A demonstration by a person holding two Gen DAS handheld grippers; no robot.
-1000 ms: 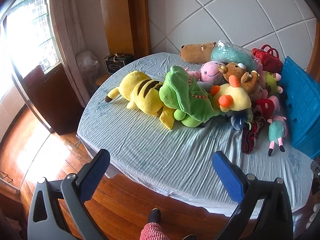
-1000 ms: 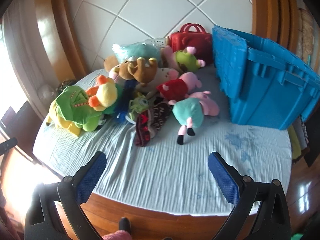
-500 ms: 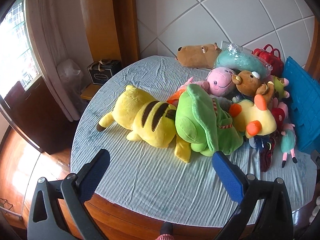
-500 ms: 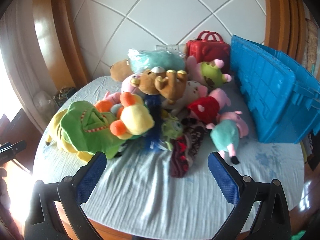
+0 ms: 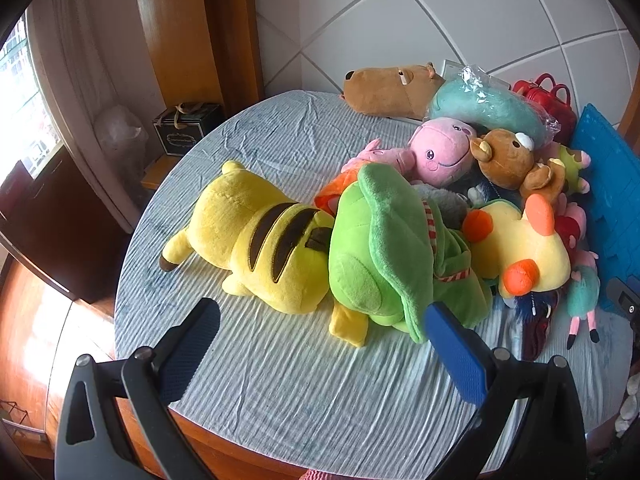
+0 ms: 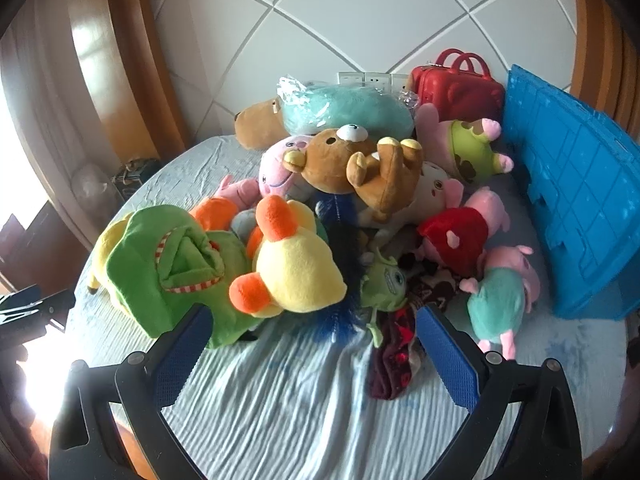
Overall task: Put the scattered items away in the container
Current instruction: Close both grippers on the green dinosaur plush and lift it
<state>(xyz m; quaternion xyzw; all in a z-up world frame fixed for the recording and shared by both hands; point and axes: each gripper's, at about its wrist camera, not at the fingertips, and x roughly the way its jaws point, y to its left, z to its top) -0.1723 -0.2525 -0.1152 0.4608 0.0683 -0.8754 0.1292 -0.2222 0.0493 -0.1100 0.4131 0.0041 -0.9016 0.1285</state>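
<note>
The blue crate (image 6: 576,208) stands at the right side of the round bed (image 5: 304,392), its ribbed wall facing the pile, and nothing can be seen inside it from either view (its interior is hidden), so by my judgement the tidying has hardly started. All the toys lie heaped on the striped sheet: the yellow Pikachu plush (image 5: 256,240) touching the green frog plush (image 5: 384,256), the yellow duck plush (image 6: 296,268) on top of it, a brown bear (image 6: 360,168), a pink plush (image 5: 444,152), a pig in a teal dress (image 6: 500,300) nearest the crate, a capybara (image 5: 392,88) at the back. The left gripper (image 5: 320,344) and right gripper (image 6: 312,344) both stand wide and hold nothing, hovering near the pile's front edge.
</note>
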